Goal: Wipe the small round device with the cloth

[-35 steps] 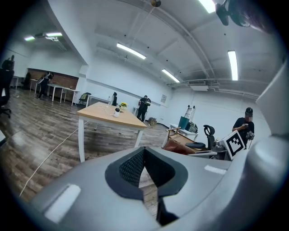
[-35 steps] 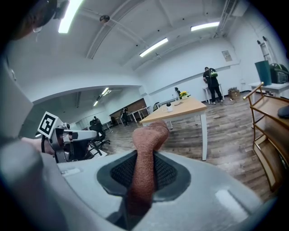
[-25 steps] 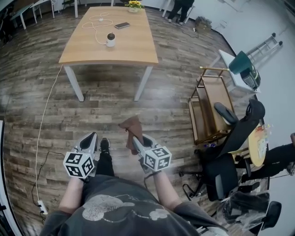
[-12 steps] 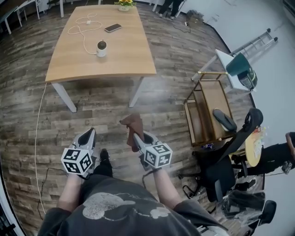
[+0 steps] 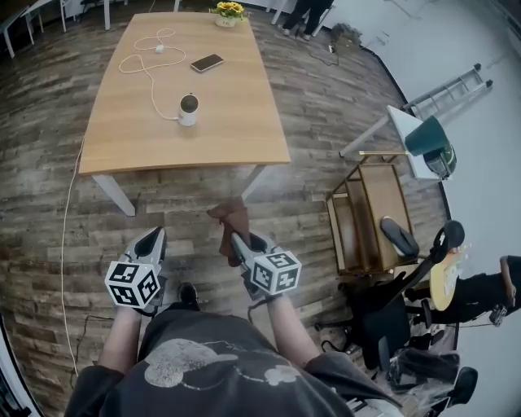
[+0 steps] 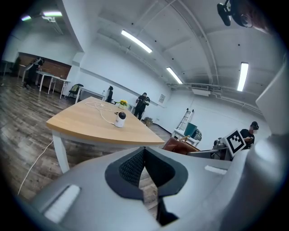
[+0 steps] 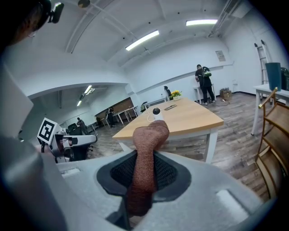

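Wooden table ahead holds the small round device, white with a dark top, well apart from you. Your right gripper clamps the brown cloth; your left gripper has its jaws together, empty.

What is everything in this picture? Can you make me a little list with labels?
table: wooden table, ahead of the person
device: small round device standing on the table, not yet touched
cloth: brown cloth, pinched in the right gripper
left gripper: jaws together, nothing in them
also on table: white cable, phone, yellow flowers
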`<state>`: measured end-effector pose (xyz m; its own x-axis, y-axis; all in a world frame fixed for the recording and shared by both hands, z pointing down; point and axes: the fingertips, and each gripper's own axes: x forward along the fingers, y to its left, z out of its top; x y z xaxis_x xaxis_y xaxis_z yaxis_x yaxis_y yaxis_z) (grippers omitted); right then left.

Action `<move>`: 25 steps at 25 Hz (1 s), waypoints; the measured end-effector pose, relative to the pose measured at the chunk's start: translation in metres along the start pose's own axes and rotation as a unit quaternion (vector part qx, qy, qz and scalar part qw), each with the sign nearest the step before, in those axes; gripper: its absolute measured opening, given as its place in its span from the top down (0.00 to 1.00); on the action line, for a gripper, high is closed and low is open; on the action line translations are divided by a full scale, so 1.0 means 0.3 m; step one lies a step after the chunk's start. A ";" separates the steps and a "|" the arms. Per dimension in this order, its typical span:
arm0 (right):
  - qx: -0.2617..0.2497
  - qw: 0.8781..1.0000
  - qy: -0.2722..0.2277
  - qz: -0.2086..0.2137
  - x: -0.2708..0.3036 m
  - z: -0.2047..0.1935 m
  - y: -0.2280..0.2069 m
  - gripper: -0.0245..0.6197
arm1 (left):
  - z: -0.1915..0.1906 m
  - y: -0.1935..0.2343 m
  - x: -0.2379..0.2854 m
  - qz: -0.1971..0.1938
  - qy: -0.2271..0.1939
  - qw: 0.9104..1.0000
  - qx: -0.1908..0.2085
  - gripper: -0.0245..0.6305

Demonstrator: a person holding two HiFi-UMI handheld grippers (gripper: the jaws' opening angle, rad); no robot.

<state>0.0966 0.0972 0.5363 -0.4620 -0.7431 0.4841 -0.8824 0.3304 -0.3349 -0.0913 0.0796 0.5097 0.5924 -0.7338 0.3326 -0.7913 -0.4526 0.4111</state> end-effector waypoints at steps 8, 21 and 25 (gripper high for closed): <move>-0.001 1.000 0.002 -0.001 0.131 0.077 -0.017 0.85 | 0.084 0.098 0.097 -0.006 -0.002 1.000 0.005 0.93; -0.011 1.000 0.002 0.030 0.376 0.249 -0.100 0.85 | 0.191 0.193 0.228 0.020 -0.018 1.000 0.001 0.93; -0.019 0.998 0.004 0.055 0.502 0.341 -0.105 0.85 | 0.229 0.247 0.295 0.038 -0.014 0.999 -0.004 0.93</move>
<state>0.0640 -0.0845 0.5370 -0.5560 -0.6973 0.4523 -0.8295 0.4307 -0.3556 -0.1079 -0.0538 0.5112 0.5267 -0.7792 0.3397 -0.8323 -0.3916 0.3923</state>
